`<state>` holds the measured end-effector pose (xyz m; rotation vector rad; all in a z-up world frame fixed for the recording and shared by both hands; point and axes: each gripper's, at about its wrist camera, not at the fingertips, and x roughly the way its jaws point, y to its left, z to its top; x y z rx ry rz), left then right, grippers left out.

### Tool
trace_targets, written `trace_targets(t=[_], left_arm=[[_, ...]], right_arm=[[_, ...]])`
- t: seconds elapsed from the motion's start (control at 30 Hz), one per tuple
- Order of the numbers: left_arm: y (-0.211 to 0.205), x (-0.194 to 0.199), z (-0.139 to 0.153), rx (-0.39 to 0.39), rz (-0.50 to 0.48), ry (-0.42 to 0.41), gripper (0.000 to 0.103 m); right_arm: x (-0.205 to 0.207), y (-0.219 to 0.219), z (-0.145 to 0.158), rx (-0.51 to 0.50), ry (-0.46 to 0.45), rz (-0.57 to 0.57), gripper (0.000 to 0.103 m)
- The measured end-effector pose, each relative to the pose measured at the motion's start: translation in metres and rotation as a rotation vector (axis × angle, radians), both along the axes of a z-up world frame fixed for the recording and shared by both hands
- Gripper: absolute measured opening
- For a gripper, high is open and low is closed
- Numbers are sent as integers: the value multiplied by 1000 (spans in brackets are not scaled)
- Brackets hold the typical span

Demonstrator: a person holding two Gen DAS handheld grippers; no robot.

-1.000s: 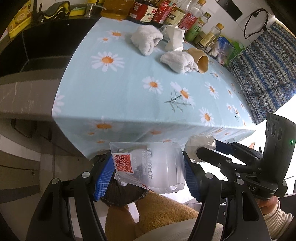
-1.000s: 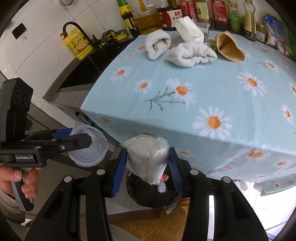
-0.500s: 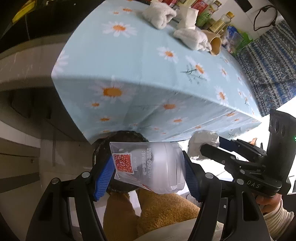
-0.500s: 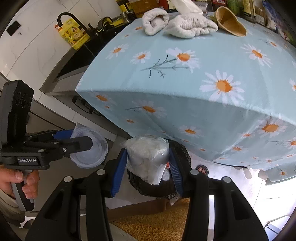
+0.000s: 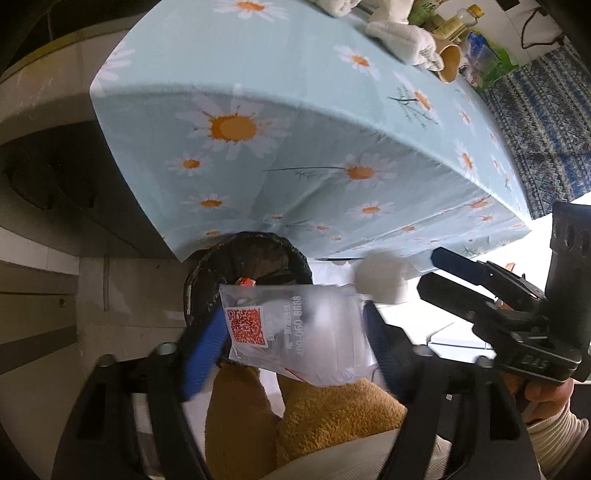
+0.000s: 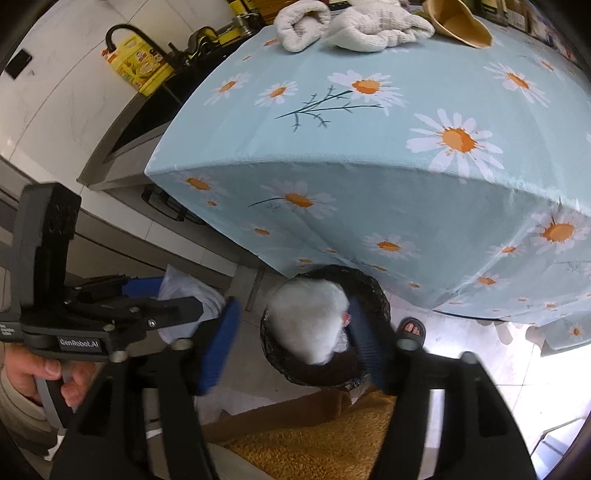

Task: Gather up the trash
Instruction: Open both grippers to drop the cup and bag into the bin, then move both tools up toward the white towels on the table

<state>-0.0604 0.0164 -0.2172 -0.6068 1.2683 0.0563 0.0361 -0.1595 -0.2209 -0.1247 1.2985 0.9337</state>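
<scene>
A clear plastic cup (image 5: 295, 328) with a red QR label sits between the blue pads of my left gripper (image 5: 295, 308), right above the black-lined bin (image 5: 243, 258). The left jaws are opening, their pads blurred at the cup's sides. My right gripper (image 6: 293, 302) is opening too. Its pads stand apart from the white plastic bag (image 6: 310, 321), which is loose and dropping into the bin (image 6: 373, 291). The left wrist view shows that bag (image 5: 380, 277) as a white blur beside the right gripper (image 5: 428, 269).
The bin stands on the floor under the corner of a table with a blue daisy cloth (image 6: 406, 166). White towels (image 6: 380, 26) and a paper cup (image 6: 461, 26) lie on the table. A sandalled foot (image 6: 410, 328) is beside the bin; brown fleece-clad legs (image 5: 332, 417) are below the grippers.
Both grippers have sunk and tipped down over the bin. The right jaws have parted and let go of the white bag. The left pads have begun to part around the cup.
</scene>
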Motion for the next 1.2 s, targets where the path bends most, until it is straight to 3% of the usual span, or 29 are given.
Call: trace_targets(t=[0.53, 1.2], left_arm=[[11, 2, 6, 9, 18, -6, 79], [23, 2, 66, 56, 10, -161, 79]], right_arm=[[10, -5, 7, 0, -16, -31, 65], [12, -3, 53, 43, -128, -75, 66]])
